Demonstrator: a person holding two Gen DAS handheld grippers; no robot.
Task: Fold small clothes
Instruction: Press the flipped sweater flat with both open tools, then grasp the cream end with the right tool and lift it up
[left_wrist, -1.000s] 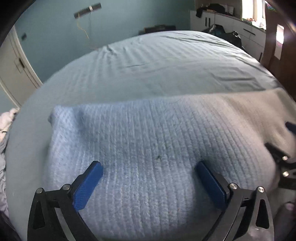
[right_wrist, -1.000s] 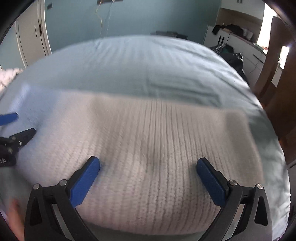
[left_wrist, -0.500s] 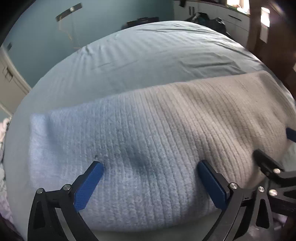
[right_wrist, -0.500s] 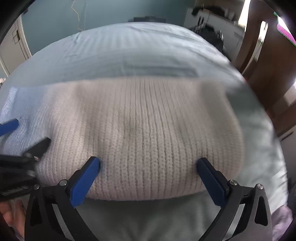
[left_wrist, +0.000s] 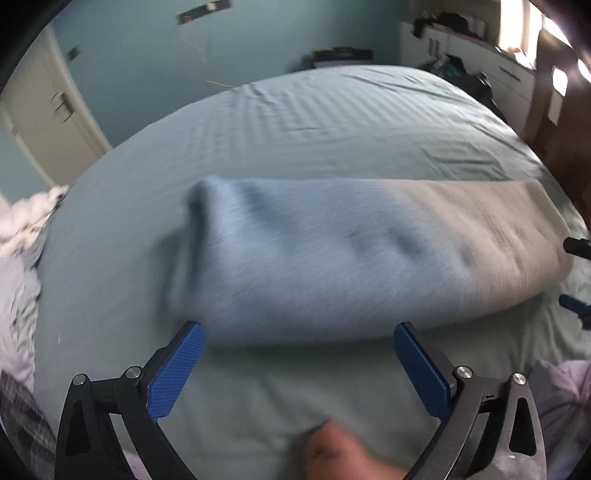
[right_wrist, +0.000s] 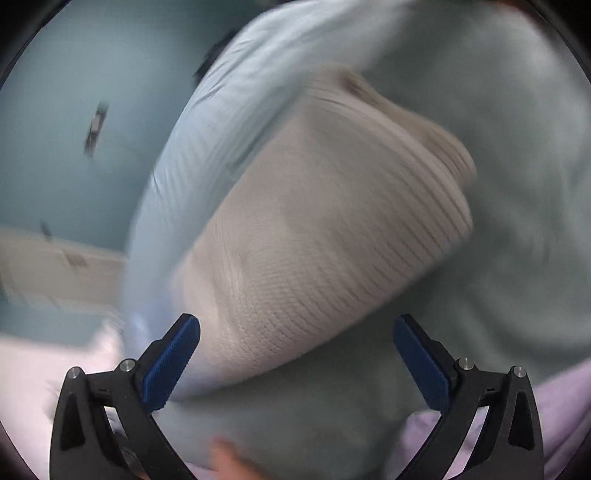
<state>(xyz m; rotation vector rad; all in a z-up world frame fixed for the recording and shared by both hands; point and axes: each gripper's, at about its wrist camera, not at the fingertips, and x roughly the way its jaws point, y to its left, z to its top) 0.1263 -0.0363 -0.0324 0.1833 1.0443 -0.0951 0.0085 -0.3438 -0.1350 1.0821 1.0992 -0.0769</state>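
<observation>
Left gripper (left_wrist: 297, 352): jaws spread wide, empty, touching nothing; blue pads (left_wrist: 173, 373) hovering just short of the near edge of the folded knit (left_wrist: 332, 266). Knit lying across the bed sheet (left_wrist: 332, 129), just beyond the jaws, light blue toward the left and grey-beige toward the right, blurred. Right gripper (right_wrist: 295, 354): jaws equally wide, gripping nothing; view rolled and smeared. Beige end of the knit reaching between its pads, close to the left pad (right_wrist: 170, 363); contact impossible to tell. Heap of pale clothes (left_wrist: 22, 229) at far left on the bed. Fingertip (left_wrist: 332, 454) at the bottom edge.
</observation>
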